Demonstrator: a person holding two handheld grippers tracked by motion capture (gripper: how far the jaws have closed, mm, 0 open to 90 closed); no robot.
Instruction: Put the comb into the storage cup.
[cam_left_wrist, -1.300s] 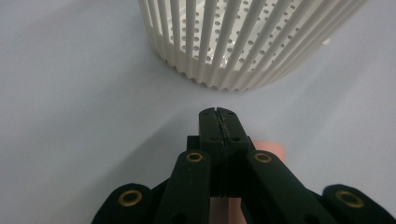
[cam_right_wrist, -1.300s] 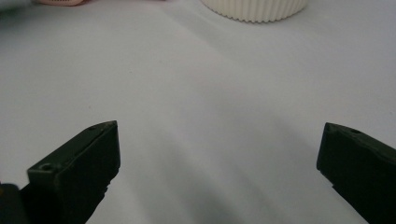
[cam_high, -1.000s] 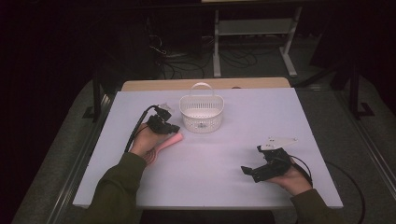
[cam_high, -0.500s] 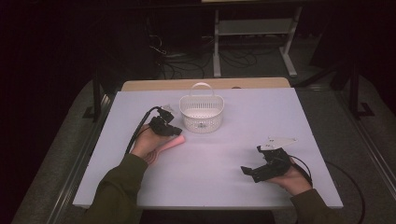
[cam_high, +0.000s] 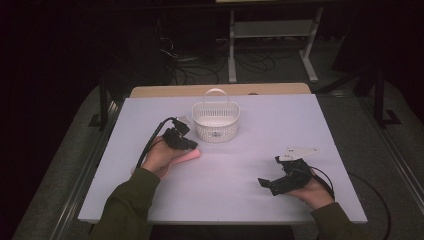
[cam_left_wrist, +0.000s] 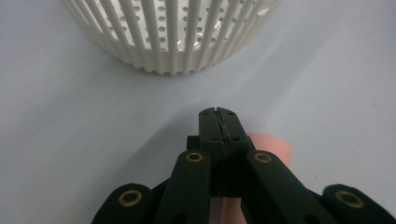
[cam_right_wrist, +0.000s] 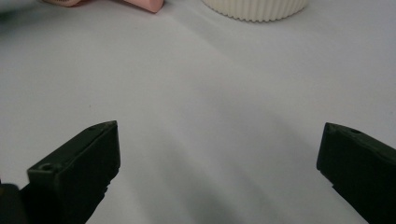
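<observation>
A white slatted basket (cam_high: 216, 122) with a handle stands at the table's back middle; its ribbed wall (cam_left_wrist: 173, 37) is close ahead in the left gripper view. My left gripper (cam_high: 190, 145) sits just left of and in front of it, its jaws pressed together (cam_left_wrist: 218, 114). A pink block (cam_high: 191, 155) lies directly under those jaws, its end (cam_left_wrist: 275, 147) sticking out to their right. I cannot tell whether they pinch it. My right gripper (cam_high: 265, 183) rests low at the table's front right, open wide (cam_right_wrist: 219, 149) with bare tabletop between its jaws.
The white tabletop (cam_high: 280, 125) has a wooden strip along its far edge (cam_high: 220, 90). Metal rails run down both sides of the table. Dark floor with cables and a shelf frame (cam_high: 272, 35) lies beyond.
My left gripper and the pink block under it have shifted slightly right and toward me, staying near the basket. The right gripper has not moved.
</observation>
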